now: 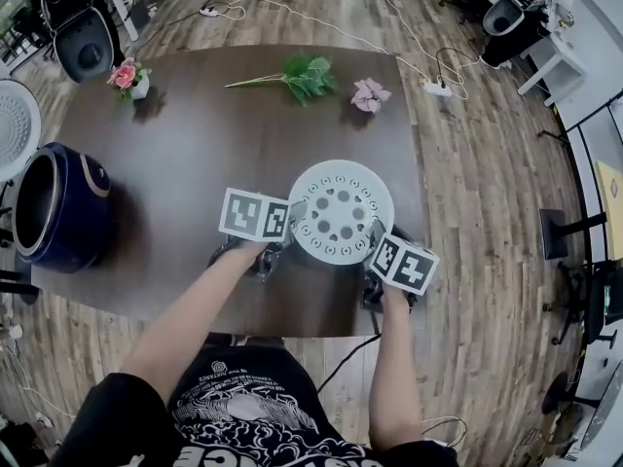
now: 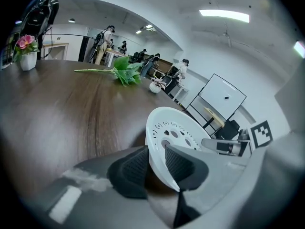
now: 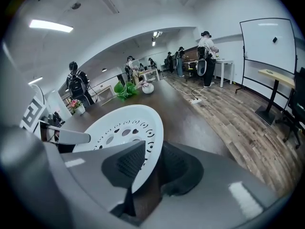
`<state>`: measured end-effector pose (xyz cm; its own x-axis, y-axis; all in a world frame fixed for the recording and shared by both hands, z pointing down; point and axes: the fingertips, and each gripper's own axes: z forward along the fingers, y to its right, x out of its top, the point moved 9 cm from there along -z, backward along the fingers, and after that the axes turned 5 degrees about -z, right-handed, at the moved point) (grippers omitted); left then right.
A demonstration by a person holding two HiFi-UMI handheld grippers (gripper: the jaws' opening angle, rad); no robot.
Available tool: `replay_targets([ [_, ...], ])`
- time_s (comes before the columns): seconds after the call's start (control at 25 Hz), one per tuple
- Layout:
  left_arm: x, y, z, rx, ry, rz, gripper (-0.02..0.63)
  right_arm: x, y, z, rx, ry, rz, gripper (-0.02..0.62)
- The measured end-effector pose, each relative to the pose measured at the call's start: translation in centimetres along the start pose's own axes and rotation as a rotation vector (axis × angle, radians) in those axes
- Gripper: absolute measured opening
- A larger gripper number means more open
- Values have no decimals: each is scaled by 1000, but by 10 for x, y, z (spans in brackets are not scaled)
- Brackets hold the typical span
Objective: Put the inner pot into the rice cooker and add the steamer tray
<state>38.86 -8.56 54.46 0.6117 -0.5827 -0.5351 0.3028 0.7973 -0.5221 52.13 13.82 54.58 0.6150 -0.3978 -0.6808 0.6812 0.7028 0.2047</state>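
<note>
The white perforated steamer tray (image 1: 341, 212) rests on the dark wooden table (image 1: 195, 144) near its front edge. My left gripper (image 1: 293, 225) is shut on the tray's left rim and my right gripper (image 1: 376, 248) on its right rim. In the left gripper view the rim of the tray (image 2: 176, 132) runs between the pads of the left gripper (image 2: 155, 168). In the right gripper view the tray (image 3: 119, 132) is likewise pinched by the right gripper (image 3: 152, 163). The dark blue rice cooker (image 1: 58, 207) stands at the table's left end with its white lid (image 1: 15, 125) open; its inside looks dark.
A pink flower in a small white vase (image 1: 127, 76), a green leafy sprig (image 1: 304, 74) and a loose pink flower (image 1: 370, 93) lie along the table's far side. A power strip and cable (image 1: 438, 89) lie on the wooden floor to the right. People stand far behind.
</note>
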Motion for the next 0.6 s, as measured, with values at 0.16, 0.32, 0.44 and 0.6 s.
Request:
replay_targets([
  [0.16, -2, -1, -3, 5, 1, -13, 114, -1, -2, -1, 3, -2, 0, 100],
  [0.32, 0, -2, -12, 16, 22, -15, 114, 5, -8, -3, 13, 11, -16, 97],
  [0.44, 4, -4, -22, 20, 54, -16, 112, 13, -17, -4, 24, 28, -41, 97],
  [0.6, 11, -10, -41, 34, 106, -22, 110, 26, -34, -5, 46, 58, -85, 97],
])
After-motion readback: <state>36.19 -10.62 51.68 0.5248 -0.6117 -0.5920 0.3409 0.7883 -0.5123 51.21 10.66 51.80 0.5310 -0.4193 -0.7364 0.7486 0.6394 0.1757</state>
